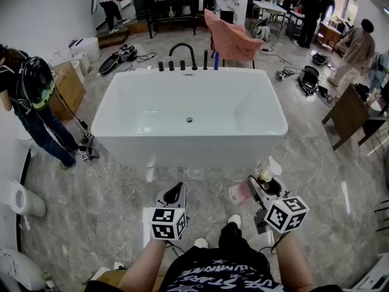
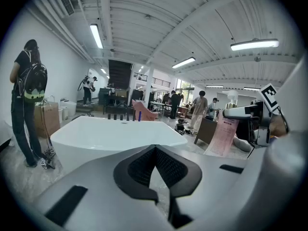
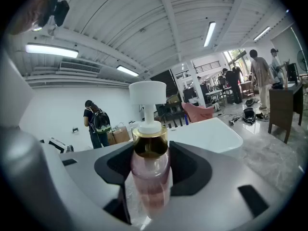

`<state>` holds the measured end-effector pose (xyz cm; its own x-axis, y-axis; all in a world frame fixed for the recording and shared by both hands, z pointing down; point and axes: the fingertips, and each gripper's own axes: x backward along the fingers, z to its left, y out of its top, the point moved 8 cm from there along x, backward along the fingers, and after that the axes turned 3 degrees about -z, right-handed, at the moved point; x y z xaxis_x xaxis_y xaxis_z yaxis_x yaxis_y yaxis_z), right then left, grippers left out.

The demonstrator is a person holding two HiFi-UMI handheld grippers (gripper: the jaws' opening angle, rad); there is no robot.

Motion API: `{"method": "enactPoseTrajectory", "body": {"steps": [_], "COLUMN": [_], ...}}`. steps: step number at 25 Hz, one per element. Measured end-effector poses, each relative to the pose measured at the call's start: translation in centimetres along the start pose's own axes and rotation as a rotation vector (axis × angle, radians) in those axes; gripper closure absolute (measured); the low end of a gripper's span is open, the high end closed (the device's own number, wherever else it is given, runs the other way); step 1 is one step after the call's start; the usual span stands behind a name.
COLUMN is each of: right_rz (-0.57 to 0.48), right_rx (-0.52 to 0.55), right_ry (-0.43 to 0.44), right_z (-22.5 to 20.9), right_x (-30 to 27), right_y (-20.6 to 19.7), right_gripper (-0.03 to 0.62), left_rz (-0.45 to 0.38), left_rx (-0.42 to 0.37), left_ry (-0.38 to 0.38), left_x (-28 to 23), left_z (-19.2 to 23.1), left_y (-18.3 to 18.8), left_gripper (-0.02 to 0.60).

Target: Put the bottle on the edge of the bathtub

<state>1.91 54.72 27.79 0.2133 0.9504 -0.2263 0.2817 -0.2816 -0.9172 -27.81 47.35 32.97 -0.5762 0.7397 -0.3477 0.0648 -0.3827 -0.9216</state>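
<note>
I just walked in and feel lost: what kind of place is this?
Likely a large workshop or test hall with a mock bathroom, not a home. A white bathtub stands free on the floor, work tables and people surround it, and strip lights hang from an open industrial ceiling.

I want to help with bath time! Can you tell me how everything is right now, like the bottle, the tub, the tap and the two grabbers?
bottle: upright, held in the air, not yet set down.
right gripper: shut on the bottle.
left gripper: jaws together, nothing in them.
bathtub: empty, no water in it.
faucet: no water coming out.
</note>
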Motion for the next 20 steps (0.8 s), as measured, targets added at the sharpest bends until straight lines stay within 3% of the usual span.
{"method": "enactPoseTrajectory", "body": {"steps": [20], "right_rz": [-0.018], "right_rx": [0.005], "right_ry": [-0.001], "right_z": [0.63], "right_x": [-0.27], "right_y": [-0.38], "right_gripper": [0.373], "left_rz": [0.005], "left_rx": [0.015], "left_ry": [-0.003], "left_x": [0.30], "left_z": [0.78], "left_y": [-0.77], "left_gripper": [0.566]}}
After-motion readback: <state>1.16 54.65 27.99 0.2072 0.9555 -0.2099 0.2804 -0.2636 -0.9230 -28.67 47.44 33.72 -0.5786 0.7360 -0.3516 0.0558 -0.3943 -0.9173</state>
